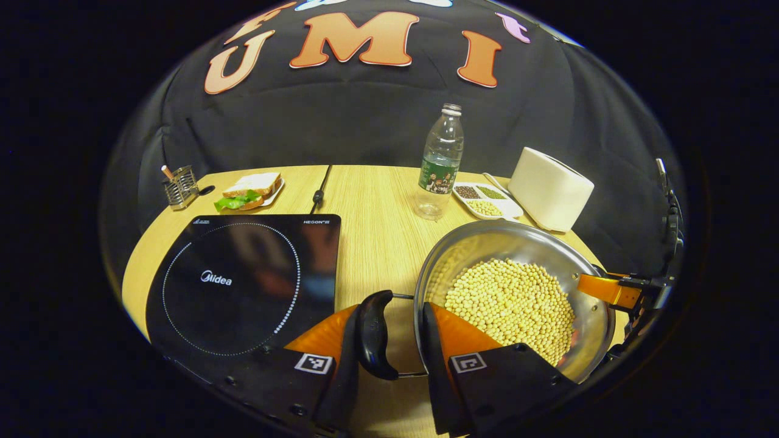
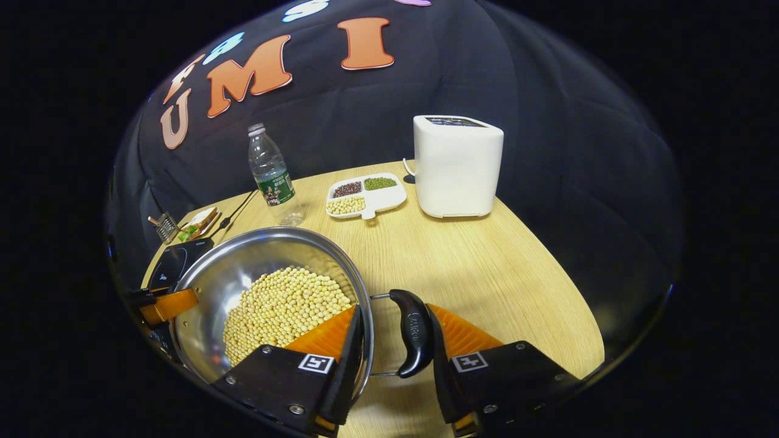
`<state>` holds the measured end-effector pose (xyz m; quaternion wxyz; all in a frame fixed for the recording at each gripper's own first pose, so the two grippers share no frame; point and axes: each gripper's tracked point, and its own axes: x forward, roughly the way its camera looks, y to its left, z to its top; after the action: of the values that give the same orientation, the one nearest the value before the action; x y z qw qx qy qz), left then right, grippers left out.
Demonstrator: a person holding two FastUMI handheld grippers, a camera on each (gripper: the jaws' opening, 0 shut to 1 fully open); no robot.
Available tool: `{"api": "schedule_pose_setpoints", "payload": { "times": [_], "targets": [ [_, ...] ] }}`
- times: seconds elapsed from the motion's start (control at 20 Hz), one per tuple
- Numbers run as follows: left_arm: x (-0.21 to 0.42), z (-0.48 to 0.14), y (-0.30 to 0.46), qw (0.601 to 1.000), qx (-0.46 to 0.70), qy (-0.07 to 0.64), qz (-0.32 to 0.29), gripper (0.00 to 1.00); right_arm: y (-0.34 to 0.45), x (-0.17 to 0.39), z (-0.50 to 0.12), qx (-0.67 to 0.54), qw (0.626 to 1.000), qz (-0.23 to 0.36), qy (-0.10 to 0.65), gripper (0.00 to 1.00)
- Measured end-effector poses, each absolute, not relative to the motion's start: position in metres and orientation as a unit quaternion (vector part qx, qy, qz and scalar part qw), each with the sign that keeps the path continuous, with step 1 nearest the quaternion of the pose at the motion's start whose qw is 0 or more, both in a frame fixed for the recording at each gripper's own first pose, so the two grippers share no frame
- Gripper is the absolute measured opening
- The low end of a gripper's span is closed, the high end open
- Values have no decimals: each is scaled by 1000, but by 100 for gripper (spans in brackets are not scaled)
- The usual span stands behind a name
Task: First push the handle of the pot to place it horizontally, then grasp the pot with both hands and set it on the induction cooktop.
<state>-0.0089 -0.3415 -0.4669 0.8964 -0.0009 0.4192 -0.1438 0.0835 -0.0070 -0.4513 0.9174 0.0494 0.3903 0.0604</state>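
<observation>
A steel pot (image 1: 487, 243) full of soybeans (image 1: 511, 304) sits on the wooden table to the right of the black induction cooktop (image 1: 243, 280). My left gripper (image 1: 392, 310) holds its near side, one finger outside the black handle (image 1: 374, 334) and the other inside the rim. The right gripper (image 1: 614, 291) shows at the pot's far side. In the right gripper view, the right gripper (image 2: 394, 310) clamps the pot (image 2: 243, 267) the same way: one finger inside the rim, the other against the black handle (image 2: 414, 331). The left gripper (image 2: 164, 304) is across the pot, and the cooktop (image 2: 176, 258) lies beyond it.
A water bottle (image 1: 439, 161), a white divided tray of beans (image 1: 484, 199) and a white appliance (image 1: 551, 188) stand behind the pot. A sandwich plate (image 1: 251, 190), a metal holder (image 1: 179, 187) and a cable (image 1: 319, 194) lie behind the cooktop.
</observation>
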Motion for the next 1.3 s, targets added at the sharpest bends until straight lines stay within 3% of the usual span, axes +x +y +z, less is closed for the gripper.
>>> {"api": "schedule_pose_setpoints", "payload": {
  "times": [0.05, 0.1, 0.15, 0.4, 0.55, 0.65, 0.7, 0.75, 0.95, 1.1, 1.3],
  "targets": [
    [-10, -466, -340, 895, -1, 421, -145, 57, -6, 84, -448, 53, 918, 58, 388, 56],
    [-9, -463, -339, 895, -1, 421, -147, 57, -7, 83, -443, 54, 919, 56, 386, 52],
    [-7, -459, -338, 896, -2, 418, -149, 59, -5, 82, -439, 54, 920, 55, 384, 55],
    [4, -428, -322, 904, -8, 398, -153, 54, 10, 84, -403, 53, 928, 54, 364, 56],
    [12, -408, -305, 910, -11, 384, -154, 57, 27, 84, -379, 52, 933, 58, 351, 56],
    [20, -396, -290, 915, -11, 373, -154, 59, 40, 84, -365, 50, 936, 60, 344, 56],
    [24, -391, -283, 916, -13, 371, -153, 53, 48, 84, -359, 51, 937, 61, 341, 55],
    [25, -386, -276, 916, -15, 371, -152, 59, 57, 84, -352, 49, 938, 63, 339, 56],
    [37, -365, -238, 920, -19, 361, -148, 59, 91, 80, -333, 48, 940, 71, 331, 55],
    [45, -356, -205, 923, -26, 357, -140, 53, 120, 79, -321, 42, 941, 80, 326, 55],
    [54, -347, -159, 927, -33, 351, -126, 53, 165, 78, -311, 37, 942, 95, 320, 55]
  ]
}}
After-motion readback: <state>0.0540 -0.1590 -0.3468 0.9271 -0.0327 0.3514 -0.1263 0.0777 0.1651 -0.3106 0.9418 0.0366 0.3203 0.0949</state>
